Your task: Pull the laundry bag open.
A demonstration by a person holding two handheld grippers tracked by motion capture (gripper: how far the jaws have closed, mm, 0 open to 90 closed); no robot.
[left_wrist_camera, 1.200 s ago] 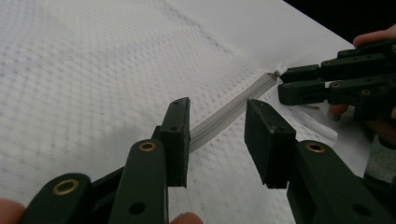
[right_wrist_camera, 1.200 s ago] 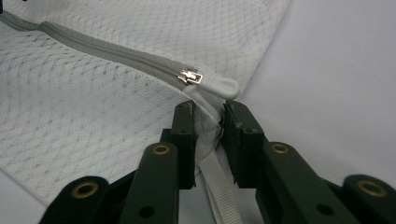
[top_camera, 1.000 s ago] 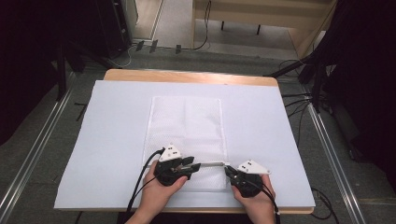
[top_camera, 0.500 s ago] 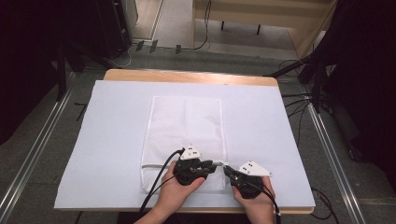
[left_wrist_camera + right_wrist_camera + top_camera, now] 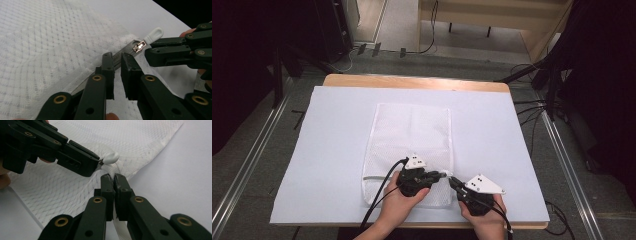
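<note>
white tabletop (image 5: pixel 502 130), mesh bag (image 5: pixel 412 135), zipper pull (image 5: pixel 153 35) beyond left jaws

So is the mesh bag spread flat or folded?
Spread flat: the mesh bag lies open-faced on the white sheet, lifted slightly near the zipper pull.

From my high view I see the desk (image 5: pixel 412 82), wooden-edged and covered by a pale sheet (image 5: pixel 332 130), standing on a grey floor (image 5: pixel 257 165) that runs down both sides of the frame. Metal rails (image 5: pixel 247 170) slant along the lower left and lower right, and dark cables (image 5: pixel 532 107) trail over the floor at the right. At the upper right I make out light wooden furniture (image 5: pixel 492 12); the upper left and far right are dark.
</note>
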